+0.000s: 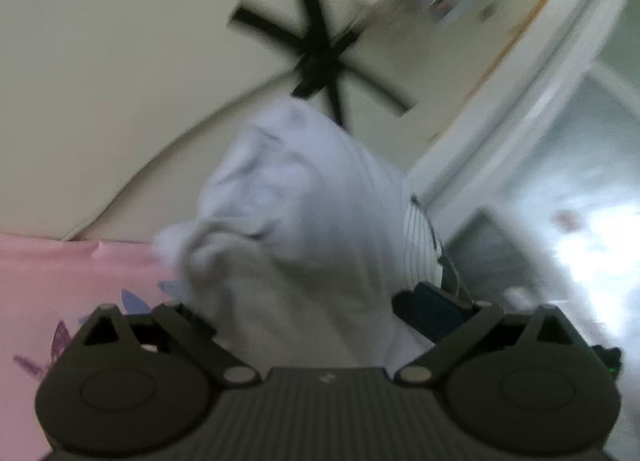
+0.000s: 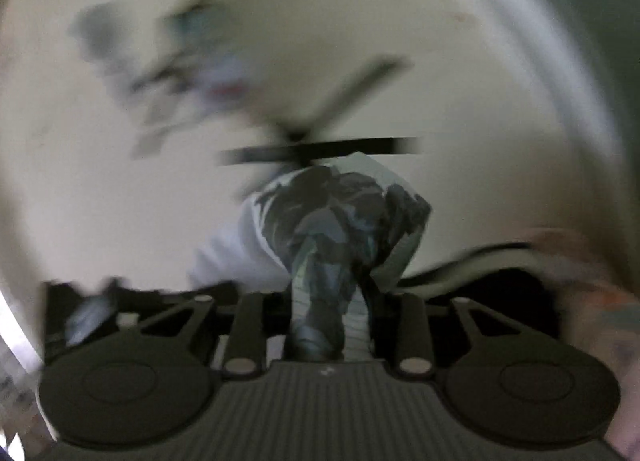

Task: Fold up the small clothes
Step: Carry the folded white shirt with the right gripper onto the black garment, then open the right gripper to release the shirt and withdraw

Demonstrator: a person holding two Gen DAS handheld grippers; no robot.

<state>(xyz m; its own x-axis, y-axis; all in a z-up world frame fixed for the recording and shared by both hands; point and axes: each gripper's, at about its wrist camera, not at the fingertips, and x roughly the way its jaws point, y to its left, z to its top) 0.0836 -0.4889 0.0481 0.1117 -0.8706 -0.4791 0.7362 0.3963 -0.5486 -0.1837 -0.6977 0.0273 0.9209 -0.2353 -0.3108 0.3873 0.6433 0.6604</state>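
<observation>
A white garment (image 1: 292, 197) bulges up in front of my left gripper (image 1: 320, 301), blurred by motion. The gripper's linkage arms are splayed wide and the cloth lies between the jaws, hiding the fingertips. I see no pinch on it. In the right wrist view my right gripper (image 2: 332, 301) is shut on a small garment (image 2: 340, 213) with a dark grey leaf-like print. The cloth is bunched into a neck between the fingers and fans out above them, with a white part (image 2: 228, 249) to its left.
A pink cloth with purple print (image 1: 60, 281) lies at the lower left. A black star-shaped chair base (image 1: 320, 61) (image 2: 320, 149) stands on the pale floor beyond. A striped cloth (image 1: 420, 237) and a white door frame (image 1: 500, 109) are on the right. Blurred clutter (image 2: 168, 73) lies far left.
</observation>
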